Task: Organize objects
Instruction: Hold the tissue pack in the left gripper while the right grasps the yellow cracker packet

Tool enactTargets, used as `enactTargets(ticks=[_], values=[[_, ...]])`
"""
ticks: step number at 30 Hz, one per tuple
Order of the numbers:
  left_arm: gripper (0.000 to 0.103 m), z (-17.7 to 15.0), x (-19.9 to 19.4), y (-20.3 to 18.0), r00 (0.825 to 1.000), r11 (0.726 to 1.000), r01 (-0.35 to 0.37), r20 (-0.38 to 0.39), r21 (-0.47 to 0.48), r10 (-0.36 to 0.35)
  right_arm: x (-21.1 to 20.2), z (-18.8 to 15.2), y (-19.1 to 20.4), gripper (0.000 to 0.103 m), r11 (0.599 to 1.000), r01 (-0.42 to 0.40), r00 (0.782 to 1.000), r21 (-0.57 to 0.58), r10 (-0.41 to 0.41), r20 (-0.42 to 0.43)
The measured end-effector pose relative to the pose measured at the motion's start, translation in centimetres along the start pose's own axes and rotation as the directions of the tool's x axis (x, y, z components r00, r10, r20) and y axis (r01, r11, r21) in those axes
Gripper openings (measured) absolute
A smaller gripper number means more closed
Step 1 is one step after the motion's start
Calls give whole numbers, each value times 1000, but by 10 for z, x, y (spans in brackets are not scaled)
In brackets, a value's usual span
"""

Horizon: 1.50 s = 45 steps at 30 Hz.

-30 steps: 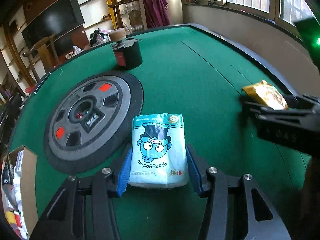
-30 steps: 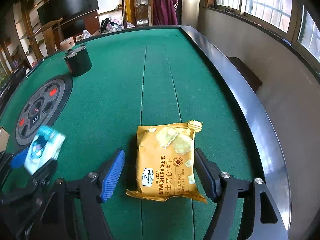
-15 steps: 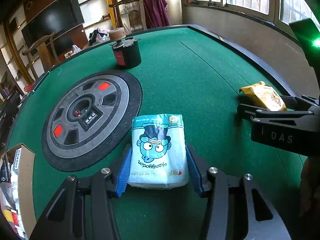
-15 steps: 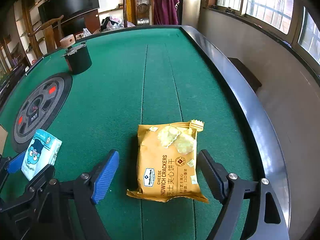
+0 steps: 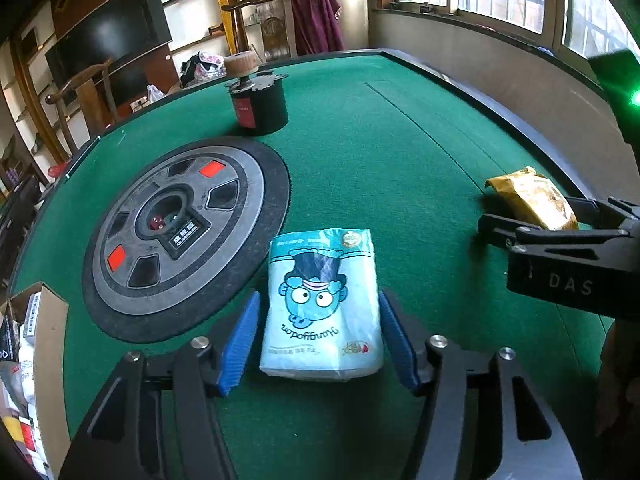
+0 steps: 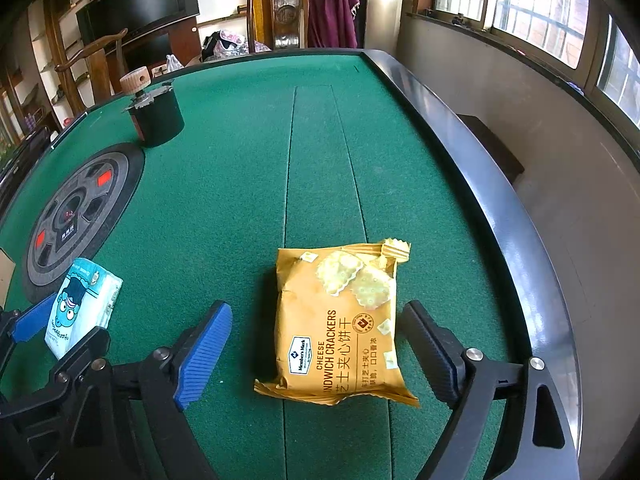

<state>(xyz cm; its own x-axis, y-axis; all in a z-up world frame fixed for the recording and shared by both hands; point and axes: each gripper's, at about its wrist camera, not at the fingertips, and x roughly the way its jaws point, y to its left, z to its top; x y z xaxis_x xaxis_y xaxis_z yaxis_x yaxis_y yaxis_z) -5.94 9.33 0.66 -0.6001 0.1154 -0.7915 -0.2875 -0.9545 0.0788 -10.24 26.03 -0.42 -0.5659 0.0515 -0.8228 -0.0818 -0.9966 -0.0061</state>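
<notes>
Surroundings: round grey dial (image 5: 180, 232) left of the tissue pack, black canister (image 5: 260, 108) far behind it, cardboard box (image 5: 44, 344) at near left.
Tissue pack (image 5: 322, 304): flat on green table (image 5: 380, 152), long axis near-to-far, print upside down.
Left gripper (image 5: 320, 340): jaws just widened, pads apart from the pack.
Cracker bag (image 6: 340, 320): flat near the table's right rim, long axis near-to-far.
Right gripper (image 6: 316, 348): jaws just spread wide, bag lying loose between.
</notes>
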Motion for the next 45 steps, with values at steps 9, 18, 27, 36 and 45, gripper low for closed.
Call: enactTargets(ticks=[9, 18, 27, 36, 45], values=[[75, 12, 14, 14, 998, 997, 61, -28, -55, -62, 4, 1, -1, 95, 1000, 3, 1000, 9, -3, -10], [47, 10, 6, 0, 996, 996, 91, -9, -8, -91, 3, 5, -12, 96, 997, -39, 999, 60, 39, 8], [47, -14, -24, 20, 980, 973, 198, -3, -121, -200, 6, 8, -14, 103, 996, -80, 997, 42, 80, 1], [47, -44, -64, 49, 981, 968, 194, 44, -161, -189, 4, 6, -19, 101, 993, -98, 995, 66, 97, 23], [47, -70, -113, 90, 984, 967, 160, 110, -200, -140, 6, 7, -13, 93, 998, -16, 1000, 54, 15, 17]])
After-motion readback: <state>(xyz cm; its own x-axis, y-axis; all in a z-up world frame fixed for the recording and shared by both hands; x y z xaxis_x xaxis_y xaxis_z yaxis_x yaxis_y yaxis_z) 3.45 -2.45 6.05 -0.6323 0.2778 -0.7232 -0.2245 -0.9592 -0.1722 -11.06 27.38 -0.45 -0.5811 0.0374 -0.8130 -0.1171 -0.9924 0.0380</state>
